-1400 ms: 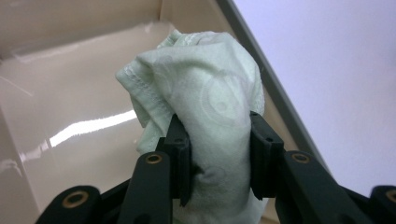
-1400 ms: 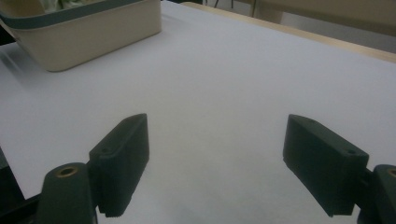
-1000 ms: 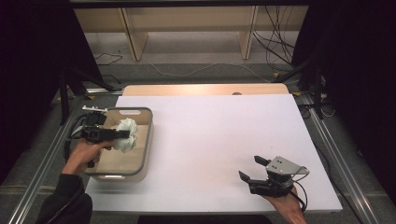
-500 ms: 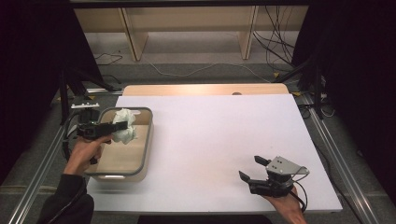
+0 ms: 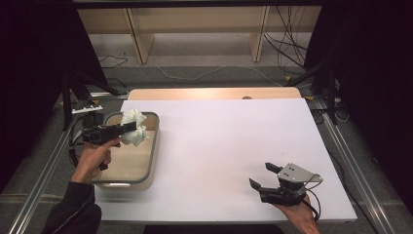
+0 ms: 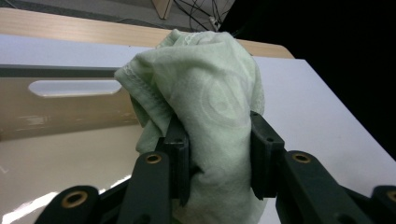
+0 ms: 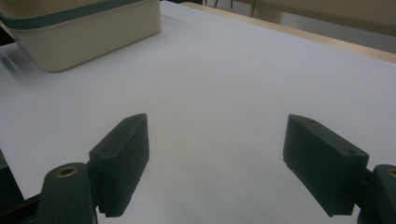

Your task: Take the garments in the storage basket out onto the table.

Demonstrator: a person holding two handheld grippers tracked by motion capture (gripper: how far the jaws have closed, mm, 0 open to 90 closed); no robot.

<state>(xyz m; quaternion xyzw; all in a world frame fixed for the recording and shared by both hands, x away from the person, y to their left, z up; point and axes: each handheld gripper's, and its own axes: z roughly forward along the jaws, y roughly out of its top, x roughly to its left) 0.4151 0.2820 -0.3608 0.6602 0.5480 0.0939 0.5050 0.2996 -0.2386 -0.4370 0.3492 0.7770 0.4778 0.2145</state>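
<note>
My right gripper (image 5: 267,181) waits near the bench's (image 5: 234,146) front right corner, fingers spread on nothing. Farther off, my left gripper (image 6: 219,154) pinches the cloth (image 6: 205,93) above the bin (image 5: 154,146) at the left edge; trailing folds could snag its rim.

left gripper (image 5: 130,127): black, brass rivets | right gripper (image 5: 263,176): grey three-cornered plate, ribbed fingers (image 7: 122,163) | sleeve (image 5: 73,210): dark

Bright tabletop, dark surroundings, soft focus
</note>
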